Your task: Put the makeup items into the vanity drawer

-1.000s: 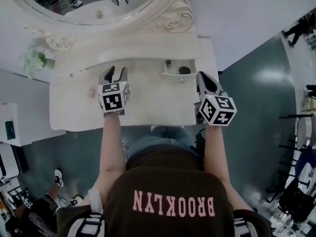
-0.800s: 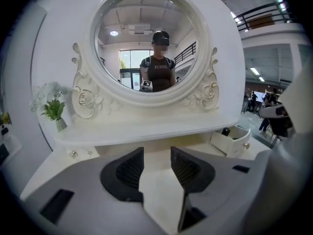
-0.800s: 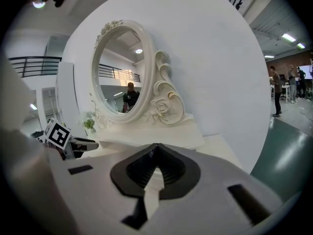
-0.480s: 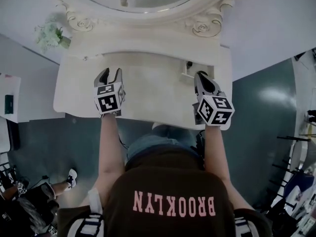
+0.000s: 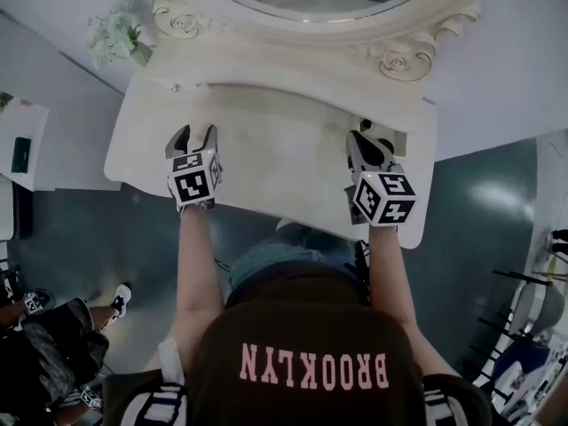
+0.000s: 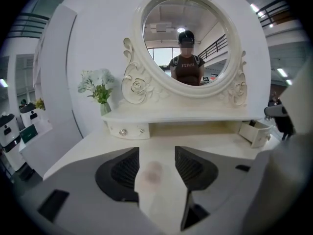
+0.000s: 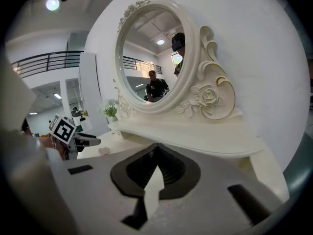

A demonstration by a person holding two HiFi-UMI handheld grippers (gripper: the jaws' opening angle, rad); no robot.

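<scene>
Your white vanity top [image 5: 266,149]: one pink makeup item [image 6: 152,173] lies on it, untouched, in the gap of your left gripper [image 6: 156,152], whose jaws have just been opening and stand spread. Right gripper [image 7: 156,150]: jaws pressed together, empty. Drawer [image 6: 255,132] open at right. Oval mirror [image 6: 186,43], flowers [image 6: 98,84], grey floor [image 5: 484,198].

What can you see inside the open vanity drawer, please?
A dark item pokes above the drawer rim; its wall hides the rest of the inside.

Vanity table [image 5: 284,149]: cream-white top, mostly bare.
Pale pink round item [image 6: 153,172]: lay flat on the top, left of centre.
Raised shelf [image 6: 181,115]: carried a flower vase [image 6: 105,108] at its left end.
Drawer [image 6: 255,132]: stood pulled out at the right.
</scene>
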